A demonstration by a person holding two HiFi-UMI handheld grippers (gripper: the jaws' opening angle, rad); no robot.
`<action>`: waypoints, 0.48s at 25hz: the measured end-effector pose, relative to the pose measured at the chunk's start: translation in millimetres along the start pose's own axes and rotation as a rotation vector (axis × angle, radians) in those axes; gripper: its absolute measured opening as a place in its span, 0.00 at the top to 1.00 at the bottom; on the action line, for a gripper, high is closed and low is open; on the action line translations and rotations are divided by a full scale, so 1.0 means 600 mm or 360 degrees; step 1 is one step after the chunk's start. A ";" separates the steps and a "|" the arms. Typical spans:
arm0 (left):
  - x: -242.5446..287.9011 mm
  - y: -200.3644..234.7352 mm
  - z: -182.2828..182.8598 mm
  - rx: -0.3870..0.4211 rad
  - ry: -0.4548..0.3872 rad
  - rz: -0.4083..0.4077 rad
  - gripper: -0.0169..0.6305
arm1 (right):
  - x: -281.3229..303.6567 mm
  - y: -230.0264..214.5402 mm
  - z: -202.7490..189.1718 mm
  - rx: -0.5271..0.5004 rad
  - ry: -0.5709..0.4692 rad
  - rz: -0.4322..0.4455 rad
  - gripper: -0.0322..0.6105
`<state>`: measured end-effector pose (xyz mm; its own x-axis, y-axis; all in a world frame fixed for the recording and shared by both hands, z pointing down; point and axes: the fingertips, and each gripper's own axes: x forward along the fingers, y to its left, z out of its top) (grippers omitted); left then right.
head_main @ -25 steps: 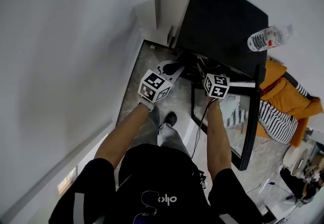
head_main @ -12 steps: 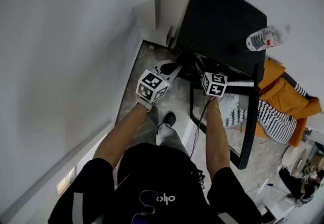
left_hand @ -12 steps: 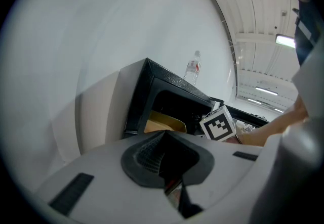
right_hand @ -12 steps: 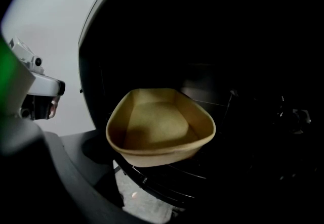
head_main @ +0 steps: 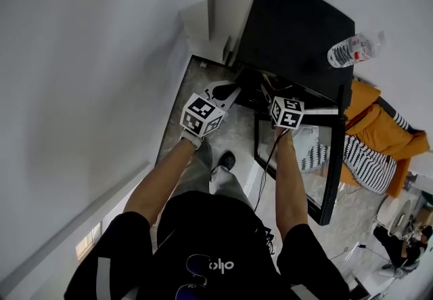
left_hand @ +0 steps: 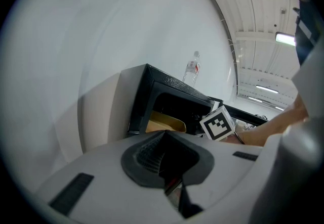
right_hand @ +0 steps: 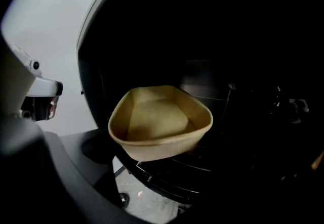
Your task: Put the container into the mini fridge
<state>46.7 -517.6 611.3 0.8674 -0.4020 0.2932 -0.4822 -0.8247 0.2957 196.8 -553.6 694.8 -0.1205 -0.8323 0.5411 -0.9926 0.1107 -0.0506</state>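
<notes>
Honestly, the tan, shallow pulp container [right_hand: 159,122] is only at the mouth of the black mini fridge [head_main: 298,28], poking out over the front of the wire shelf [right_hand: 167,172]. The right gripper [head_main: 279,99] looks clamped across its sides (far jaw is lost in the dark), and the left gripper [left_hand: 167,162] is pinched closed on nothing, off to the side. My worry is that letting go now could tip it off that front edge, but there's plenty of room behind to push deeper, and the open door [head_main: 335,156] sits clear on the right.
</notes>
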 end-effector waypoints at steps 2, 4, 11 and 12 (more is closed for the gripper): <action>-0.005 -0.001 0.005 0.0005 -0.0004 0.0007 0.96 | -0.008 0.002 -0.001 0.0015 0.0005 0.0017 0.13; -0.011 -0.001 0.009 0.0011 -0.0012 0.0014 0.96 | -0.017 0.007 -0.003 0.0016 0.0009 0.0031 0.13; -0.032 -0.026 0.012 0.0020 -0.0023 0.0027 0.96 | -0.077 0.022 -0.014 -0.0002 0.0034 0.0087 0.13; -0.036 -0.031 0.013 0.0019 -0.0027 0.0031 0.96 | -0.087 0.027 -0.015 -0.0007 0.0036 0.0099 0.13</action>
<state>38.0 -496.5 592.5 0.8598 -0.4248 0.2832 -0.4976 -0.8213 0.2789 187.4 -503.2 673.2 -0.1815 -0.8112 0.5559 -0.9831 0.1642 -0.0814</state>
